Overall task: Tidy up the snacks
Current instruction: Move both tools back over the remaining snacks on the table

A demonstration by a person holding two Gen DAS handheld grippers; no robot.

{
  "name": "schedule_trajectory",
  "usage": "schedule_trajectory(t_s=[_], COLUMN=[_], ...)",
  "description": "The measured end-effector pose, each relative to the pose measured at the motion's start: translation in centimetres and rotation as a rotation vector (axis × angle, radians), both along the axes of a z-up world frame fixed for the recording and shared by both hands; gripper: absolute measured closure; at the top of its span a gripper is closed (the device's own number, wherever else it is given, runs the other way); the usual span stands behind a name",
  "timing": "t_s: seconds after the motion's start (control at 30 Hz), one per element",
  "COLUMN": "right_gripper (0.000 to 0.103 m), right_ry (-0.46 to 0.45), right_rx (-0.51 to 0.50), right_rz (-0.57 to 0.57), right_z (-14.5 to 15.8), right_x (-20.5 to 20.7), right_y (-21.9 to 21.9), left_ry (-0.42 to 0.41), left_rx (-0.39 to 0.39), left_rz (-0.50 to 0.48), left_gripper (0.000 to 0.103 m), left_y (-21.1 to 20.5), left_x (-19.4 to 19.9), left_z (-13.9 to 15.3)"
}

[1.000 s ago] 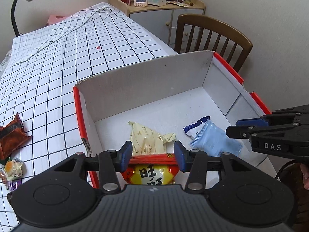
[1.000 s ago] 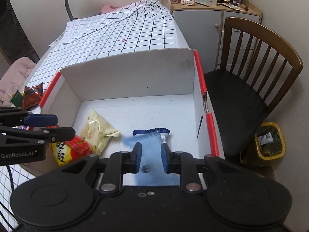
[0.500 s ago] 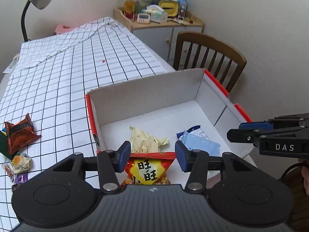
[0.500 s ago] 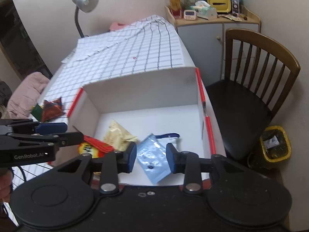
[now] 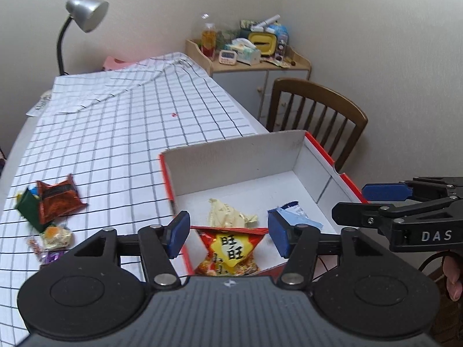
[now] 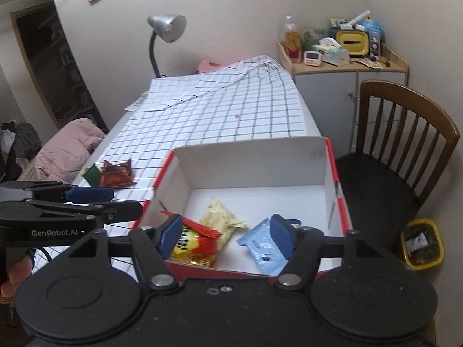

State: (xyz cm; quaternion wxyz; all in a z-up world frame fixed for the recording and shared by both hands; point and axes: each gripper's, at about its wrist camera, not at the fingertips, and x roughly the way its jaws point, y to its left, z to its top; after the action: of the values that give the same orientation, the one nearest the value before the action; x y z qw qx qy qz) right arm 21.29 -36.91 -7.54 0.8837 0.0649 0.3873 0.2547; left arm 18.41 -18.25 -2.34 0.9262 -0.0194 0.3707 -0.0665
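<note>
— Both claws have just been opening and have lifted away from the box since the earlier frames; what do you see close in?

— On my left wrist view, the left claw stands wide with nothing pressed between its blue pads; the red and yellow crinkly snack bag it had been over lies on the box floor below. On my right wrist view, the right claw is spread wide too, and the pale blue foil packet it had pinched now lies loose in the box, beneath the right pad.

— And the box itself?

— I see a shallow white cardboard box with red outer edges on the near end of the table, which wears a white cloth with a black grid. A cream-coloured wrapped snack lies between the other two packets, touching the red and yellow one.

— Anything still outside?

— Yes, left of the box on the cloth: an orange-brown foil packet over a dark green one, and a few small wrapped sweets nearer me.

— Farther back?

— A brown wooden spindle-back chair beside the box, a silver gooseneck lamp, and a cluttered corner cabinet.
</note>
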Motion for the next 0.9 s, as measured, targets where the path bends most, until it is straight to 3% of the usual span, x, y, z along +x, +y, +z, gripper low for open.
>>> schedule_trajectory(t_s=[0.1, 0.23, 0.3, 0.77, 0.9], right_gripper=[0.018, 0.013, 0.002, 0.000, 0.000], right_ry=[-0.033, -0.058, -0.075, -0.107, -0.083], right_rx=[0.007, 0.015, 0.016, -0.005, -0.006], right_rz=[0.018, 0.048, 0.059, 0.130, 0.138], right_z=[0.6, 1.5, 1.8, 3.5, 3.3], right_x=[-0.8, -1.4, -1.7, -2.3, -2.0], right_y=[0.7, 1.9, 2.7, 11.0, 13.8], left_ry=[-0.022, -0.040, -0.050, -0.073, -0.066], left_rx=[-0.013, -0.024, -0.029, -0.042, -0.068], left_rz=[0.028, 0.066, 0.086, 0.168, 0.188], left_gripper=[0.034, 0.033, 0.029, 0.017, 0.008], left_y=[1.1, 2.6, 3.5, 11.8, 15.0], left_x=[-1.2, -2.5, -3.2, -5.8, -6.2], left_z=[0.6, 1.1, 1.3, 1.7, 1.0])
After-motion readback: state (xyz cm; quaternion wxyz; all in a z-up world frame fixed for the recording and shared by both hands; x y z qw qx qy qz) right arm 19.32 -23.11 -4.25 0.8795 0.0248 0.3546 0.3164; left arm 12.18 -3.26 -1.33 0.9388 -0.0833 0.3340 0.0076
